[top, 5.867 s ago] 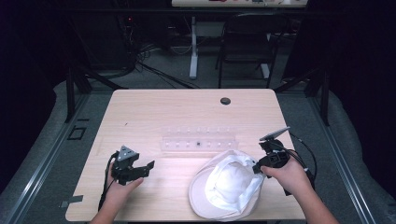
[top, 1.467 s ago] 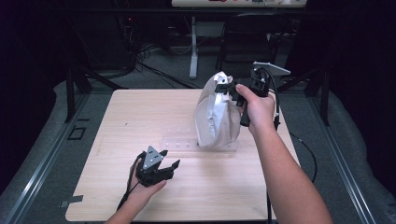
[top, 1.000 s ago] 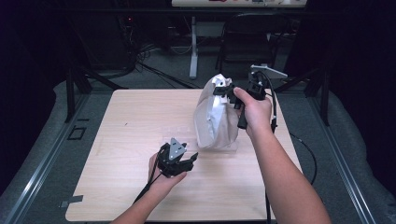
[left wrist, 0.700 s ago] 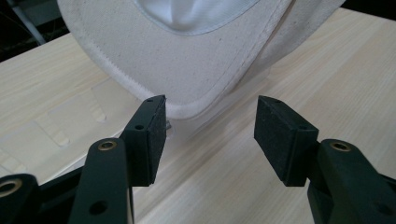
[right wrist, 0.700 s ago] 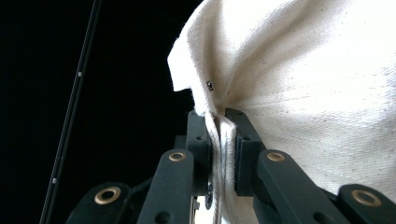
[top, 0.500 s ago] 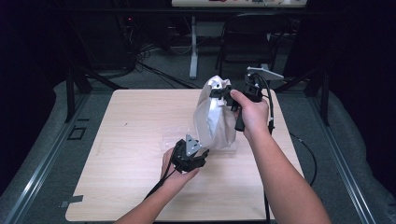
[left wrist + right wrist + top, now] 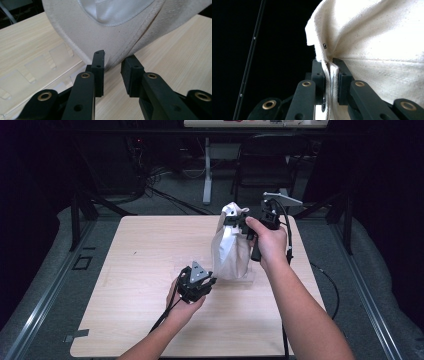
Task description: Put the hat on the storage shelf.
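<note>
A cream-white cloth hat [image 7: 231, 251] is held up above the far right part of the wooden table [image 7: 140, 270] by the right gripper [image 7: 239, 221], whose jaws are clamped on a fold of the fabric near the top, as is seen in the right gripper view, where the cloth [image 7: 372, 45] is pinched flat between the two black jaws. The hat hangs down from that grip, and its lower edge is seen close to the tabletop; whether it touches the surface cannot be told from the high view. The right gripper is gripped by the right hand [image 7: 267, 237], with its grey plate raised above the far edge of the table.

The left gripper [image 7: 204, 281] is held low at the middle of the table, just beside the bottom of the hat, in the left hand [image 7: 187, 302]. In the left gripper view its jaws are parted, and the stitched rim of the hat [image 7: 110, 40] is seen hanging just beyond and between the jaw tips; the left jaw appears to lie against the fabric, though contact is hard to confirm. A paler, shiny lining is seen inside the hat in that view.

A clear plastic tray [image 7: 37, 67] with small compartments lies flat on the table beneath and beside the hat; in the high view only its faint edge [image 7: 245, 279] is made out.
</note>
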The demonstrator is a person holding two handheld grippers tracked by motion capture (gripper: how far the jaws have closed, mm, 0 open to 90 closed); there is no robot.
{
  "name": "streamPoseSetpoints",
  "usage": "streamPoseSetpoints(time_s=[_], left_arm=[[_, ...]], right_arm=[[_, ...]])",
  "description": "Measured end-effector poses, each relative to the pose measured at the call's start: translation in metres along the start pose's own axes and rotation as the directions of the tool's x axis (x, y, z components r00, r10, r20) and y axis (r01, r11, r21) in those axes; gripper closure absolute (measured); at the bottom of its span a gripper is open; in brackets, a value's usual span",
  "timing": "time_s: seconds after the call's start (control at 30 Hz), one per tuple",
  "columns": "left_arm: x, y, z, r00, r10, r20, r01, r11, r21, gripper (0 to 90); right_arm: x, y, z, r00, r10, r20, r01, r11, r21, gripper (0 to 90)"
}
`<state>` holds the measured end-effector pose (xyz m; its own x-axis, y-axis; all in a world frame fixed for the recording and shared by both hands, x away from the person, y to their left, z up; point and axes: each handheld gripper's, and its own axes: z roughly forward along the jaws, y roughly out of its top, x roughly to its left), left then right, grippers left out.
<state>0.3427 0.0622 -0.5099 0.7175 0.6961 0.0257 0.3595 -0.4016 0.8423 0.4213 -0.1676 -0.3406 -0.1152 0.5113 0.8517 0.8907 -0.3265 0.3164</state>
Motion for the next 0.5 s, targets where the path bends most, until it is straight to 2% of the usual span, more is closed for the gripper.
streamPoseSetpoints(time_s=[0.17,0.3,0.5], left_arm=[[0.007,-0.002,-0.001,0.9972,-0.065,0.037,0.066,0.9978,-0.007,73.9],[0.007,-0.002,-0.001,0.9971,-0.072,0.024,0.072,0.9974,-0.005,75.2],[0.014,-0.002,-0.001,0.9929,-0.117,0.022,0.117,0.9931,-0.004,77.7]], right_arm=[[0.001,0.000,0.009,0.9999,-0.007,0.013,0.007,1.000,0.019,80.7],[0.000,0.000,0.016,0.9998,-0.011,0.016,0.011,1.000,0.026,80.5],[0.000,-0.001,0.022,0.9995,-0.015,0.029,0.014,1.000,0.026,80.5]])
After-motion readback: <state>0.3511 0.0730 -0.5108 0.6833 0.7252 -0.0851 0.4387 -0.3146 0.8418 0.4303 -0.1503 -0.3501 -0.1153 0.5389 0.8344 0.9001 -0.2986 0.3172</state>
